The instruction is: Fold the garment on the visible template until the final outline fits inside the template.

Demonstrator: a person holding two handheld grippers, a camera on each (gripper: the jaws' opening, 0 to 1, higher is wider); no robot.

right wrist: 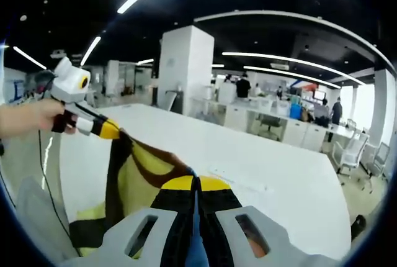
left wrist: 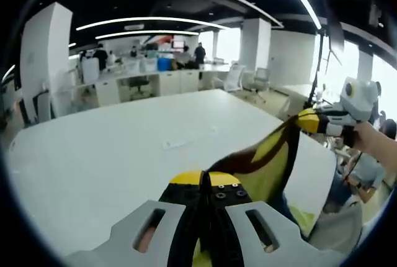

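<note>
A yellow garment with dark brown trim (left wrist: 267,164) hangs stretched in the air above the white table (left wrist: 111,155). My left gripper (left wrist: 203,183) is shut on one edge of it at the bottom of the left gripper view. The right gripper (left wrist: 308,120), held by a hand, pinches the other end at the right. In the right gripper view my right gripper (right wrist: 195,184) is shut on the garment (right wrist: 139,174), and the left gripper (right wrist: 113,131) grips the far end at the left. The cloth sags between the two.
A small pale strip (left wrist: 180,143) lies flat on the white table (right wrist: 291,192). Beyond the table stand office chairs (left wrist: 234,77), desks (right wrist: 260,118), a white pillar (right wrist: 183,68) and people in the background. The table's edge runs near the person at the right (left wrist: 322,174).
</note>
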